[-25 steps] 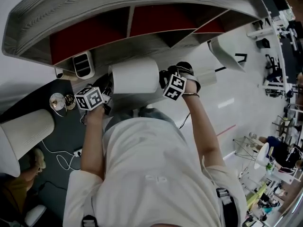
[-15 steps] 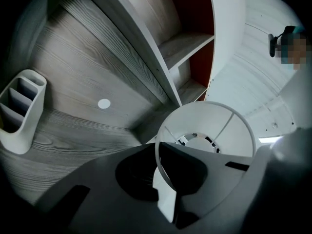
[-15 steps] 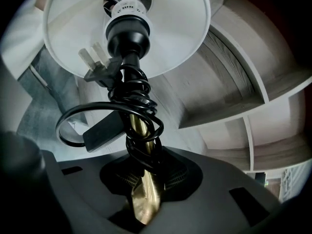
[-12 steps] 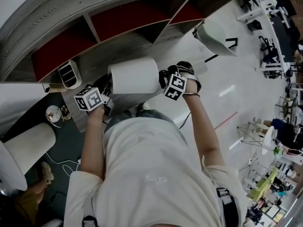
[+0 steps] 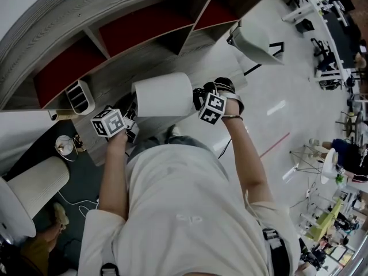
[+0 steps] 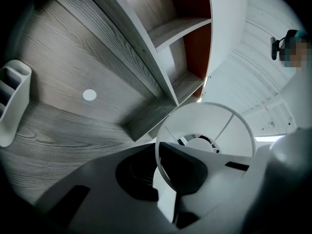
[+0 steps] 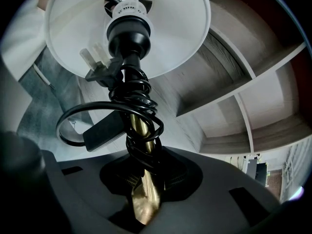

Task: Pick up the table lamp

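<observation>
Both grippers hold the table lamp [image 5: 163, 94] at centre frame below the shelf unit [image 5: 144, 30], left gripper [image 6: 165, 179] jaws clamped on its shade rim [image 6: 246, 126], right gripper [image 7: 144, 196] jaws on its brass stem [image 7: 140, 130]; the lift looks done, so next needs level carrying.

You had a grey wooden shelf unit [image 5: 144, 62] with red-backed compartments at twelve o'clock, a white slotted holder [image 5: 77, 96] at ten, a white lampshade [image 5: 37, 183] at eight, a red floor line [image 5: 273, 145] at three.
</observation>
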The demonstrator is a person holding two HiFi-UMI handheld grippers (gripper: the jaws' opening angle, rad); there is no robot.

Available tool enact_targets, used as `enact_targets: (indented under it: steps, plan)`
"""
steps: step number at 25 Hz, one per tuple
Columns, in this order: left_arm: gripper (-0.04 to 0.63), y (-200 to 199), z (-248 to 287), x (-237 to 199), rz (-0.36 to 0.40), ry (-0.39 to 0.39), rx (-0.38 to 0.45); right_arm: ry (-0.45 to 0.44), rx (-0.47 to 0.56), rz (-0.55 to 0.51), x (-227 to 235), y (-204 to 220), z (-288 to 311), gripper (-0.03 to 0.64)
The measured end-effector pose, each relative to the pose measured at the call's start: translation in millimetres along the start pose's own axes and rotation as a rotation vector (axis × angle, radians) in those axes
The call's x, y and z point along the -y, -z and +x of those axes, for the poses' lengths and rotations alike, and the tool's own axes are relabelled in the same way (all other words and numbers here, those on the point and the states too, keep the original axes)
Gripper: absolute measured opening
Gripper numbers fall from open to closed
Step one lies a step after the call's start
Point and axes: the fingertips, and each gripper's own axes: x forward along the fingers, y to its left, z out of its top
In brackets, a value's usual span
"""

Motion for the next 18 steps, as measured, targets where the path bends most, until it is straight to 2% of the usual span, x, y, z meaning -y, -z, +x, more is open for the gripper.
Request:
enact_targets:
  steps: [18]
  plan:
    - [0.028, -3, -4, -7, -0.02, -0.004, -0.002, -0.02, 0.015, -0.004, -6, -9, 5, 0.113]
